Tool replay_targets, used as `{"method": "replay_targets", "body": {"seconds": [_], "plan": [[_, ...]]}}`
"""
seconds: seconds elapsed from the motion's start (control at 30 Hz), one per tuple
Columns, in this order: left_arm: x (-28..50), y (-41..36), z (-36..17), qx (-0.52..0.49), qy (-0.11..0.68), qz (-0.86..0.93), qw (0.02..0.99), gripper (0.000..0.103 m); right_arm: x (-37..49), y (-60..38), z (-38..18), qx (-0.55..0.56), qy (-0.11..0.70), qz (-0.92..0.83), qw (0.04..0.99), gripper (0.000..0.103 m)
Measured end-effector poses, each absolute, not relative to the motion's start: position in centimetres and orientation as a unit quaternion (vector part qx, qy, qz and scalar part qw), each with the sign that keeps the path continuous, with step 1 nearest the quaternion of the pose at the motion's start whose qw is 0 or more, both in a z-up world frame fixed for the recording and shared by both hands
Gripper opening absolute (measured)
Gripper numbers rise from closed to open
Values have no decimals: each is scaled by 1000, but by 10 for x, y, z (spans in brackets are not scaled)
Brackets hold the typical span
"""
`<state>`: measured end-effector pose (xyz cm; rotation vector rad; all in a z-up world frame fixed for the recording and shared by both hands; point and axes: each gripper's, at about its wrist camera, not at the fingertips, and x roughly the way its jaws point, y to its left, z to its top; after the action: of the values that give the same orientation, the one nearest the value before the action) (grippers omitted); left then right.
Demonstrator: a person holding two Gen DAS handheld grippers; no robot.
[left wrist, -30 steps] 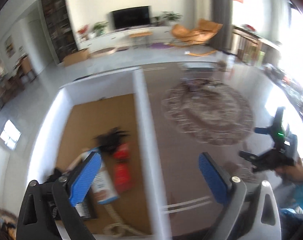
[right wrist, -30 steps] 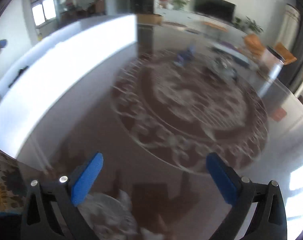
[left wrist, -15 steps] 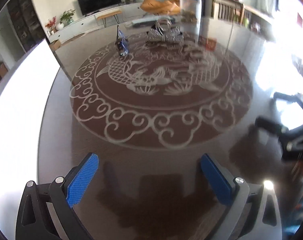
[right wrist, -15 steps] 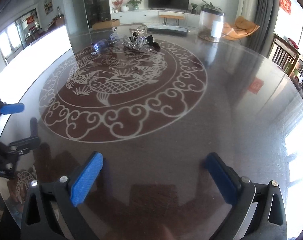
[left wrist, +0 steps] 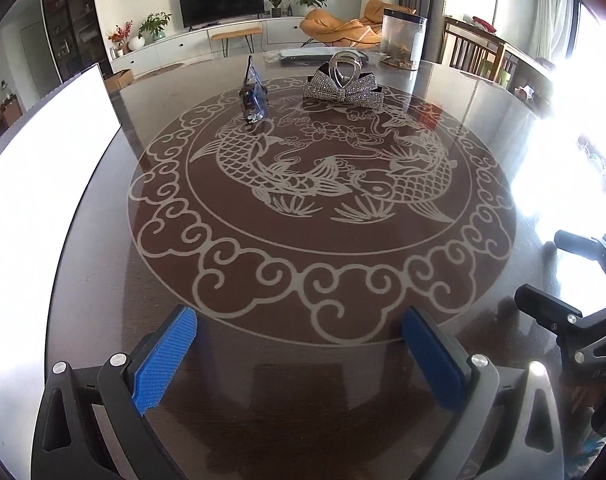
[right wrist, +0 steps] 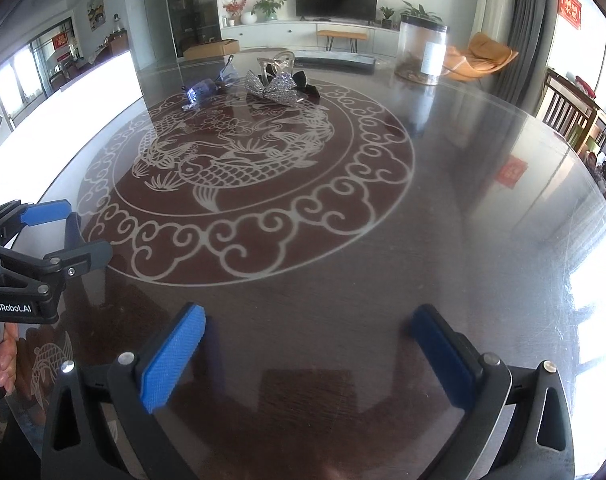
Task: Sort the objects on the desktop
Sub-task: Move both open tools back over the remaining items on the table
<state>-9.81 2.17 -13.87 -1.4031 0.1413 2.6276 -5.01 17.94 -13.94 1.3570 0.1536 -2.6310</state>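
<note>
Left gripper low over near edge of dark round surface, blue fingers wide apart, nothing between. Right gripper likewise near edge, fingers spread, empty; it also shows at right edge of left view. Far across surface: rhinestone bow clip with clear claw clip on top; blue-and-clear clip just left of bow, apart from it. Clear cylindrical container at far right rim.
</note>
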Motion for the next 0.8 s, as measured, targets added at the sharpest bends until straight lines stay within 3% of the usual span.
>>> {"method": "replay_targets", "body": {"seconds": [0.8], "plan": [[-101, 21, -139, -472, 48, 876, 83, 103, -51, 179, -140, 456, 52, -884, 88, 103]]}}
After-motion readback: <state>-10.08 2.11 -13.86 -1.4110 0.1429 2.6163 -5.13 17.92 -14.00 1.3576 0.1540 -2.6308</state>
